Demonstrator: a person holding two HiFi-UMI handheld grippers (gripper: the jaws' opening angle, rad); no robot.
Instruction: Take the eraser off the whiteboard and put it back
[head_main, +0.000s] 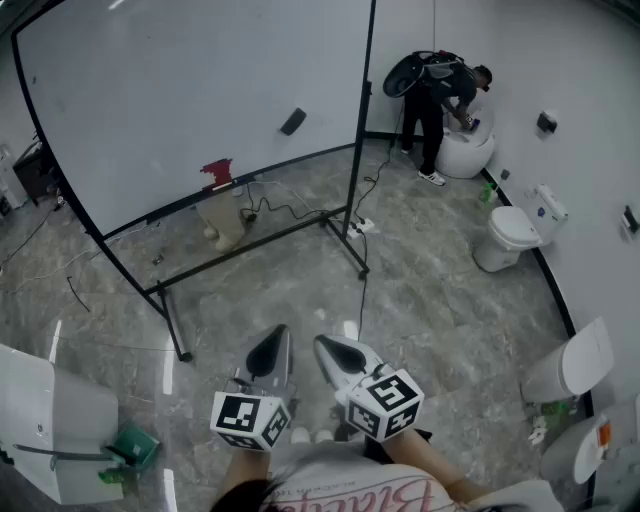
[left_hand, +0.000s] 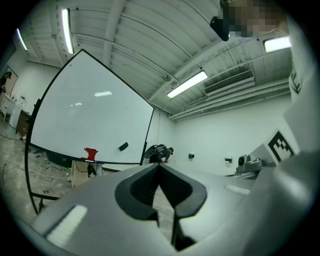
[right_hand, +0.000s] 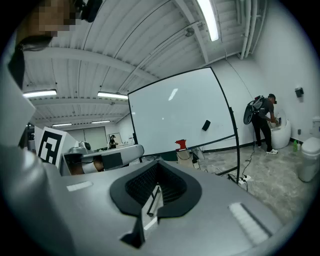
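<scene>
A black eraser (head_main: 293, 121) sticks to the right part of the large whiteboard (head_main: 180, 90), which stands on a black frame across the room. The same eraser (left_hand: 123, 146) is small and far off in the left gripper view, and it also shows as the eraser (right_hand: 206, 125) in the right gripper view. A red object (head_main: 217, 173) sits on the board's lower ledge. My left gripper (head_main: 268, 352) and right gripper (head_main: 338, 352) are held side by side near my body, far from the board. Both are shut with nothing between their jaws.
A person (head_main: 440, 95) bends over a toilet at the back right. More toilets (head_main: 510, 232) line the right wall. Cables and a power strip (head_main: 358, 227) lie on the floor under the board stand. A white cabinet (head_main: 50, 420) stands at the near left.
</scene>
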